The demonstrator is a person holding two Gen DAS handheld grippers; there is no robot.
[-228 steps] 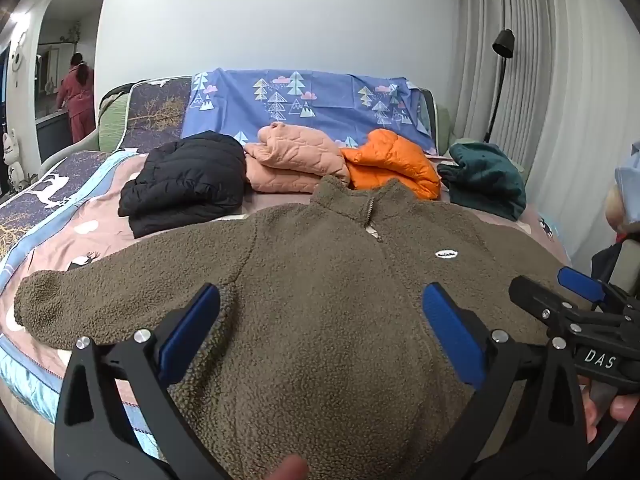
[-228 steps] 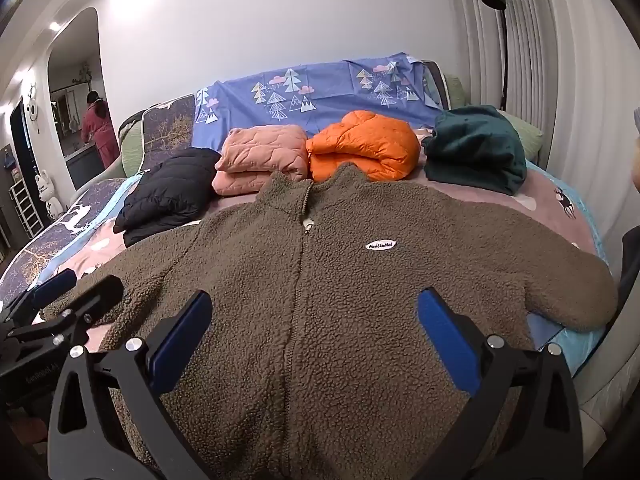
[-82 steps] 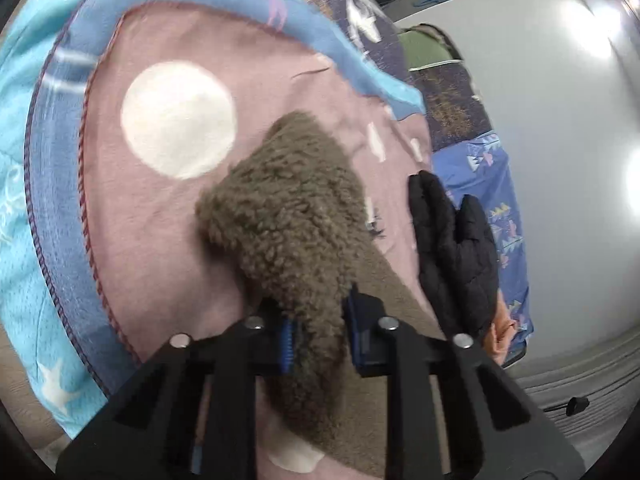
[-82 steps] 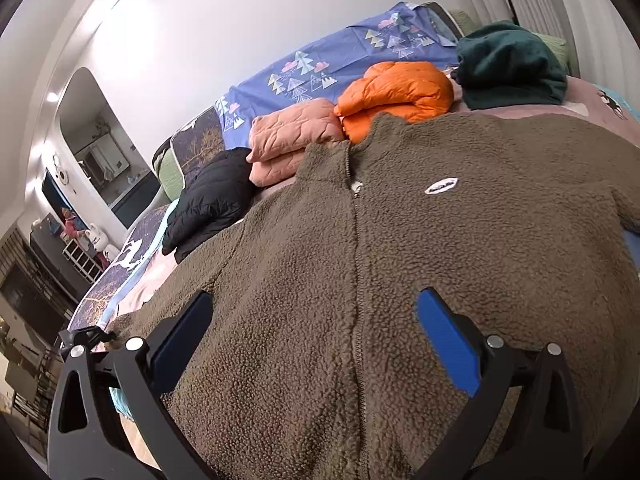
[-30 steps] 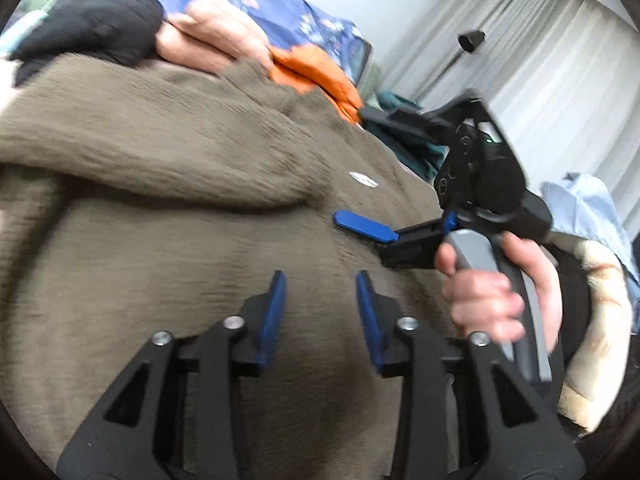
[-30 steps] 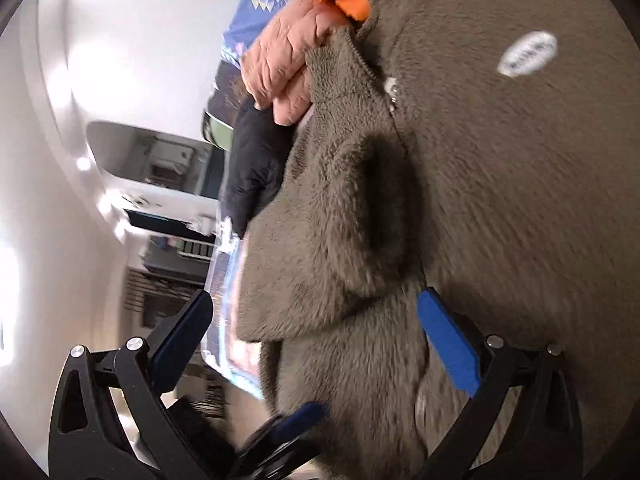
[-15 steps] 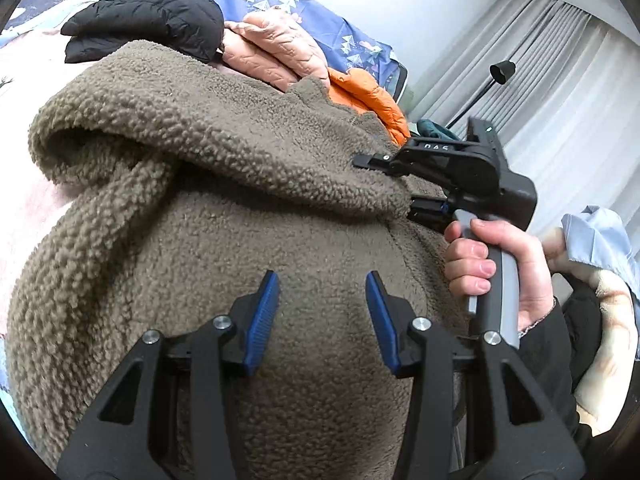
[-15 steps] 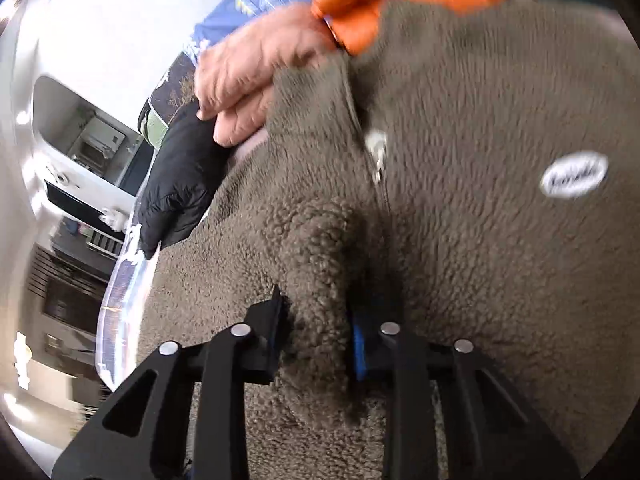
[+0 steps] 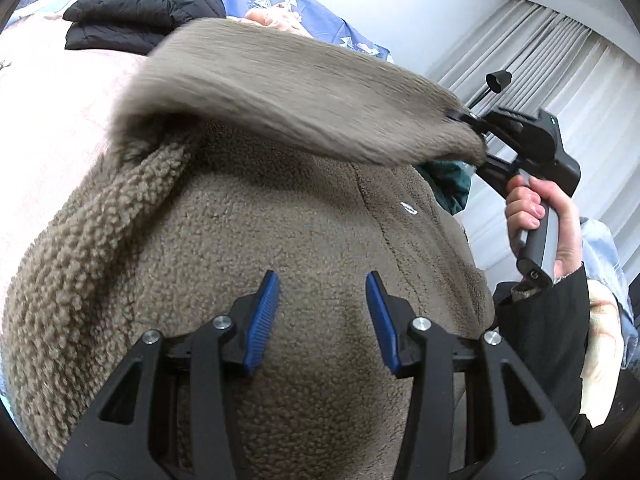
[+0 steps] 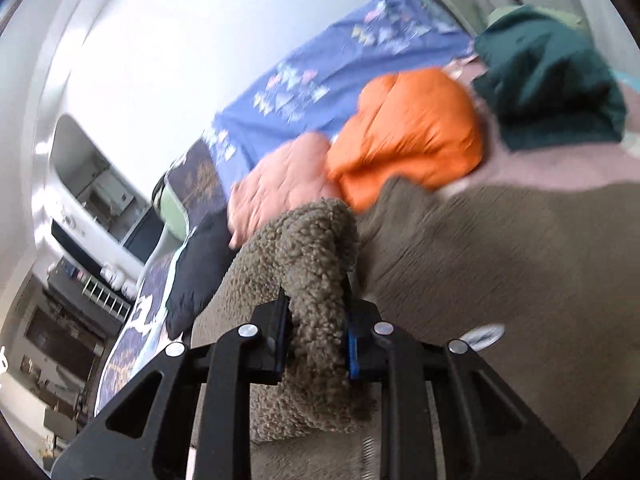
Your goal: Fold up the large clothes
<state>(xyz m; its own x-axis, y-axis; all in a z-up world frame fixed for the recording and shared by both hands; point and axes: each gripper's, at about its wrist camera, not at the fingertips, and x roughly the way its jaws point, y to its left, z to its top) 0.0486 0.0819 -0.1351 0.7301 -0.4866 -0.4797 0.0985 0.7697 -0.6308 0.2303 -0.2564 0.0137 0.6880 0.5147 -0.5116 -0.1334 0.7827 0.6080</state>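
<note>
A brown fleece jacket (image 9: 300,220) lies spread on the bed, its zip and white label (image 9: 409,208) facing up. My left gripper (image 9: 321,280) hovers low over the jacket's lower front, open, with nothing between its blue pads. My right gripper (image 10: 315,308) holds the end of the jacket's sleeve (image 10: 316,248); its jaws are still closing, and the pads press on the fleece from both sides. In the left wrist view the sleeve (image 9: 300,92) arcs, blurred, above the jacket body to the right gripper (image 9: 476,136), which a hand (image 9: 532,208) holds up high.
Folded garments line the bed's far side: a black jacket (image 9: 140,12), a pink one (image 10: 288,184), an orange one (image 10: 412,128) and a dark green one (image 10: 548,76), before a blue patterned sheet (image 10: 320,76). Pink bedspread (image 9: 52,112) shows at left; curtains (image 9: 580,80) and a lamp (image 9: 498,80) stand at right.
My right gripper went from wide open to shut on the sleeve end, then rose and carried the sleeve up over the jacket. My left gripper has hardly moved.
</note>
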